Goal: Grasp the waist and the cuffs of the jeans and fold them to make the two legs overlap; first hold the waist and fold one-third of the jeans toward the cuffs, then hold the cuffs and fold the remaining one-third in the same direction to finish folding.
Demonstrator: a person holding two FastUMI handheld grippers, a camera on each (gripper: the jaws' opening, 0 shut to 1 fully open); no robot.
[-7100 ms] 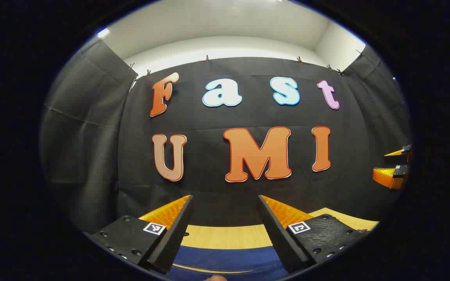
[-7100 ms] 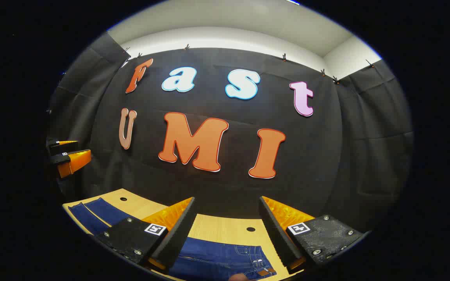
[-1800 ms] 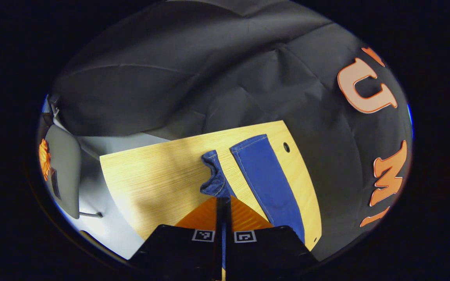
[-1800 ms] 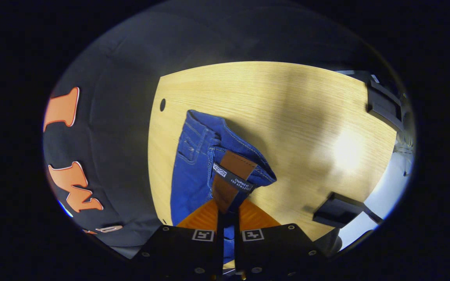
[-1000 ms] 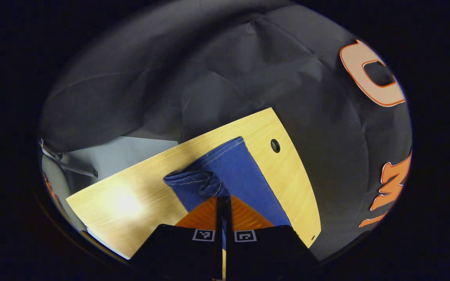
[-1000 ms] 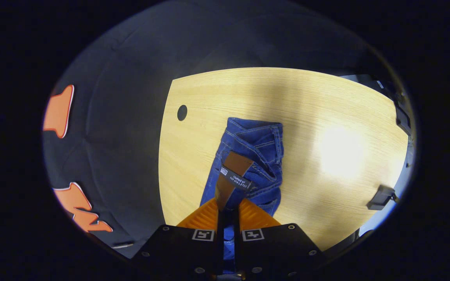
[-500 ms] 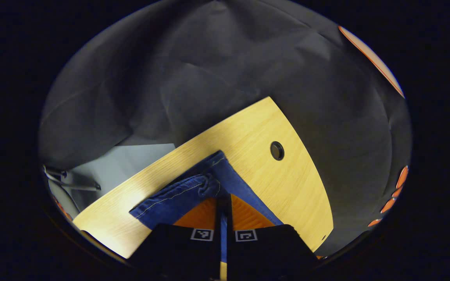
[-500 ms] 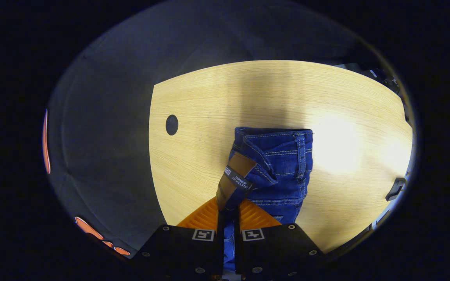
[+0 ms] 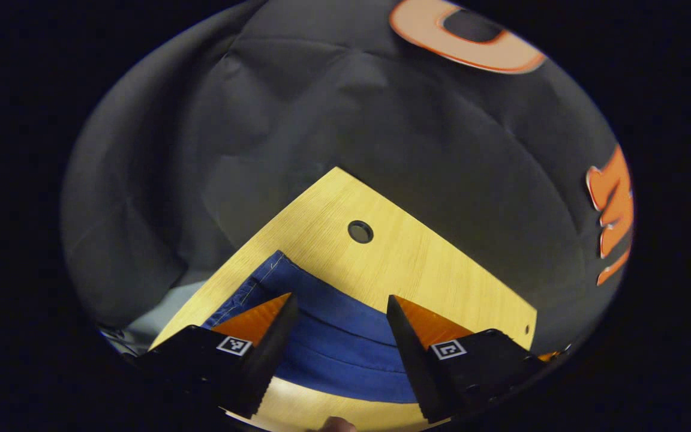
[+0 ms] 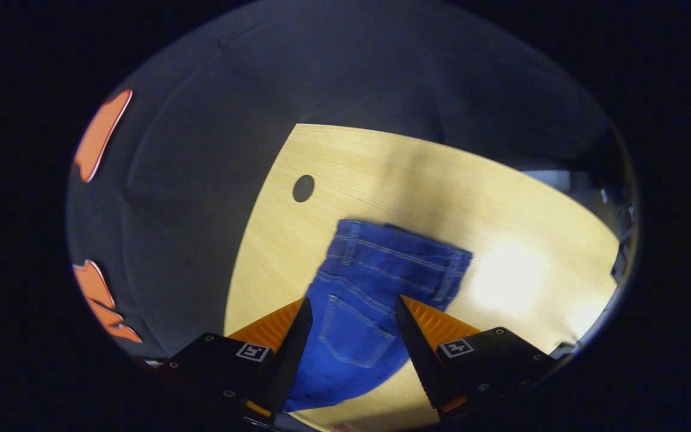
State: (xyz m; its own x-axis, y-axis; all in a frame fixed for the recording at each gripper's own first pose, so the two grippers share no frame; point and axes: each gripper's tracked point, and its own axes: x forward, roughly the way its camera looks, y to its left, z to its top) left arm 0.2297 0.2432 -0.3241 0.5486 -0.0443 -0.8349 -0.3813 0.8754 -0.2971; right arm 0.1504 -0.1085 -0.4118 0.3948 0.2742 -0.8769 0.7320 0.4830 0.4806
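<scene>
Right gripper view: my right gripper point(image 10: 348, 336) hangs released over the jeans point(image 10: 375, 288), nothing between its fingers. Waist end point(image 10: 402, 249) lies flat on the table point(image 10: 441, 174), back pocket point(image 10: 354, 339) up. Left gripper point(image 9: 336, 333) is released too, above the cuffs point(image 9: 270, 270) near the table corner. I judge the leg-over-leg fold done, since I see one leg width at each end; both third-folds remain. No label or readable writing on the denim from here.
</scene>
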